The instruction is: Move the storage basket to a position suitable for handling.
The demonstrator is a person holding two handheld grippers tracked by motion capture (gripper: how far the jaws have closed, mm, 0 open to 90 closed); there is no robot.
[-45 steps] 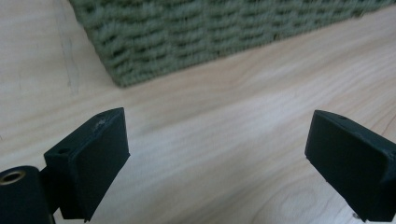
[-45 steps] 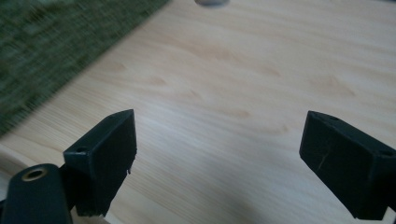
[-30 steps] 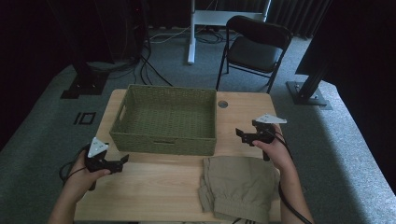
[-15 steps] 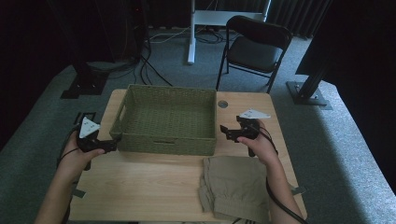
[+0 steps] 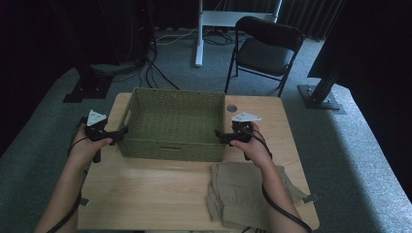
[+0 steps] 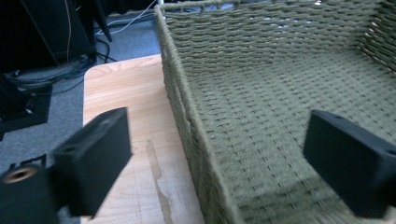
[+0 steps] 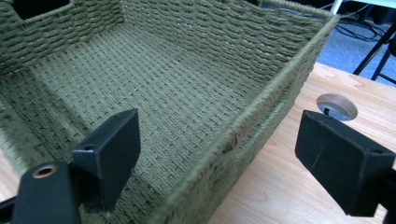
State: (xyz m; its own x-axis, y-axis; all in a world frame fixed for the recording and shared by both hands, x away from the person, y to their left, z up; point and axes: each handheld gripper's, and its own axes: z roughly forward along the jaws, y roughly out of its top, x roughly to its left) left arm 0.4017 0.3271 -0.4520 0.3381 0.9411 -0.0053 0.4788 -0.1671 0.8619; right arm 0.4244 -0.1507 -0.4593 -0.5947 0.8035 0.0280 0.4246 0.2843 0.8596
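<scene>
- Your folded khaki cloth (image 5: 245, 194) lies at the tabletop's (image 5: 150, 189) near edge, about 5 o'clock.
- Your left tool (image 5: 120, 132) straddles the green woven basket's (image 5: 172, 124) 9 o'clock wall, jaws apart and just narrowing, not pressing.
- Your right tool (image 5: 219, 136) straddles the 3 o'clock wall, jaws apart.

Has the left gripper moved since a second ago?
Yes. The left gripper has gone from the table's near left part up to the basket's left wall. Its fingers, which have just been closing slightly, now straddle that wall, not pressing it.
</scene>
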